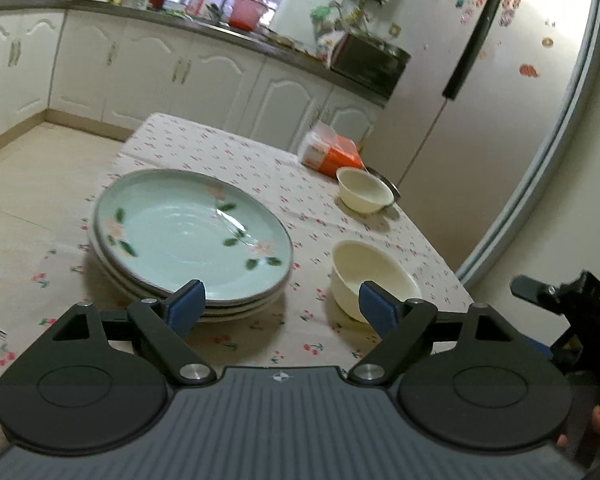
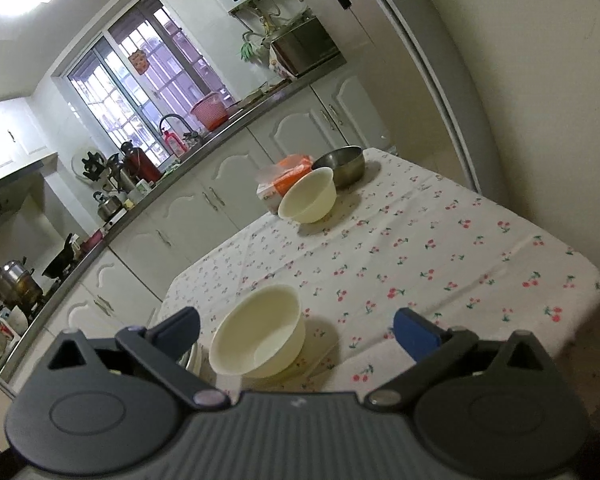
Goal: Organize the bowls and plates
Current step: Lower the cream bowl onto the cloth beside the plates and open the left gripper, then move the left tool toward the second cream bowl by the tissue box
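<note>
Jaws of right gripper (image 2: 296, 334) wide, near bowl (image 2: 257, 332) between.

A table (image 1: 228, 160) covered with a white cloth printed with small red cherries fills the middle of the left wrist view. Left of centre sits a stack of pale green plates (image 1: 192, 236) painted with pink flowers (three rims show). Lower right of centre stands a cream bowl (image 1: 374, 278); a second cream bowl (image 1: 364, 190) sits above it, toward the upper right. Just above that lies an orange-and-white tissue pack (image 1: 330, 152). In the right wrist view a steel bowl (image 2: 342, 164) stands near the top of the frame, just beside the far cream bowl, at the table's far edge.
</note>
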`<state>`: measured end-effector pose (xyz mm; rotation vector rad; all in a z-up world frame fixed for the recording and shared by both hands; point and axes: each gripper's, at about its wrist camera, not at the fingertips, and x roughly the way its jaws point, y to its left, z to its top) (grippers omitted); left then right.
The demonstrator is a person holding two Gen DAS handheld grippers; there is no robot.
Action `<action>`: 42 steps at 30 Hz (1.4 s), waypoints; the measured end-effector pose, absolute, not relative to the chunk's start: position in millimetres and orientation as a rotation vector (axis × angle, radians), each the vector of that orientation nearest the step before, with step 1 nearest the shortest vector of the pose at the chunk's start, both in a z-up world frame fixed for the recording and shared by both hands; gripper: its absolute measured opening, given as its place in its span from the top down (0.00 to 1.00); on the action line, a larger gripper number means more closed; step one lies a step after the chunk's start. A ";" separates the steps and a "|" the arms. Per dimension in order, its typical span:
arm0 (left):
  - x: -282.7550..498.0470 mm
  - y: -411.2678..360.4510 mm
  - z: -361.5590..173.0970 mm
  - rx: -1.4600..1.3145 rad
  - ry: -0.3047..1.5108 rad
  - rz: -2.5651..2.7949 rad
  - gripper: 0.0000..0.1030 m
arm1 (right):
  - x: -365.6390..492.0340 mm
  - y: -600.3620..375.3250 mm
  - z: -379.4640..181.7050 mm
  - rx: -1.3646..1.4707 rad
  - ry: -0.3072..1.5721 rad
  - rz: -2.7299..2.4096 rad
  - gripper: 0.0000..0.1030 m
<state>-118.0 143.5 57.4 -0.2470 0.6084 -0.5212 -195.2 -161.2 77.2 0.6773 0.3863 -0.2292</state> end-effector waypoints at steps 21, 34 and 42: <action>-124.3 144.7 70.6 -0.238 0.567 -0.510 0.00 | -216.0 -171.2 68.2 0.728 0.392 -0.240 0.01; -63.9 68.5 118.9 -0.160 0.587 -0.613 0.00 | -176.9 -220.3 68.8 0.777 0.467 -0.233 0.01; -3.5 -0.1 134.8 -0.038 0.638 -0.648 0.00 | -109.7 -260.7 79.0 0.796 0.415 -0.152 0.01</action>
